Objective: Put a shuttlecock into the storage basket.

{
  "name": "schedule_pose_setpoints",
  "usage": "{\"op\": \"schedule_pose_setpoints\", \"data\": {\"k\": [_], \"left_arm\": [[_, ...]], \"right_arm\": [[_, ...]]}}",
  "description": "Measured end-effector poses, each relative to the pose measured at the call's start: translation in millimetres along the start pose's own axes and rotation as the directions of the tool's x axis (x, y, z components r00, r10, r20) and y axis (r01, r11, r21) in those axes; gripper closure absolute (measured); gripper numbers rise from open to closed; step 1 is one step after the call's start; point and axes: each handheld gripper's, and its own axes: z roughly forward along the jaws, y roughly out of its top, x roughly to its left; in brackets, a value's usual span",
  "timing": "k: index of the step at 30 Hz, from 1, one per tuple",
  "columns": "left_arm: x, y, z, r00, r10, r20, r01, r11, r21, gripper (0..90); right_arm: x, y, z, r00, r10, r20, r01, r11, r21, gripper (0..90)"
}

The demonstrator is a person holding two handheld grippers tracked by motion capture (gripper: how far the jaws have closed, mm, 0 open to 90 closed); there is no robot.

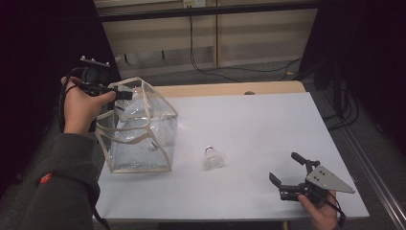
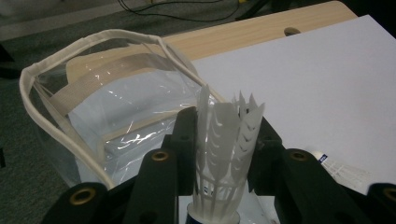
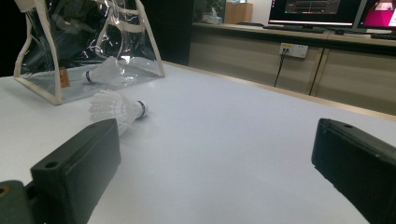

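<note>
A clear plastic bag (image 1: 139, 134) with beige trim stands open at the table's left. My left gripper (image 1: 129, 95) hovers at its top opening, shut on a white shuttlecock (image 2: 224, 154) whose feathers point away from the camera between the jaws (image 2: 226, 126). A second shuttlecock (image 1: 213, 158) lies on its side on the white table, right of the bag (image 3: 84, 37). A third shuttlecock (image 3: 105, 72) rests inside the bag on its floor. My right gripper (image 1: 283, 166) is low near the front right, open and holding nothing, pointed toward the loose shuttlecock (image 3: 116, 108).
The white tabletop (image 1: 249, 124) stretches between the bag and the right gripper. A wooden strip (image 1: 230, 88) runs along the far edge. Cables (image 1: 206, 67) lie on the floor behind the table. Monitors (image 3: 317, 9) sit on a far counter.
</note>
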Motion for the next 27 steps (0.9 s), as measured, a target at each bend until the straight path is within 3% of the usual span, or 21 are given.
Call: {"op": "schedule_pose_setpoints", "data": {"k": [27], "left_arm": [[2.7, -5.4, 7.8, 0.9989, -0.014, -0.045, 0.014, 0.9999, 0.007, 39.2]], "right_arm": [[1.0, -0.6, 0.7, 1.0, 0.002, -0.003, -0.002, 1.0, 0.005, 1.2]]}}
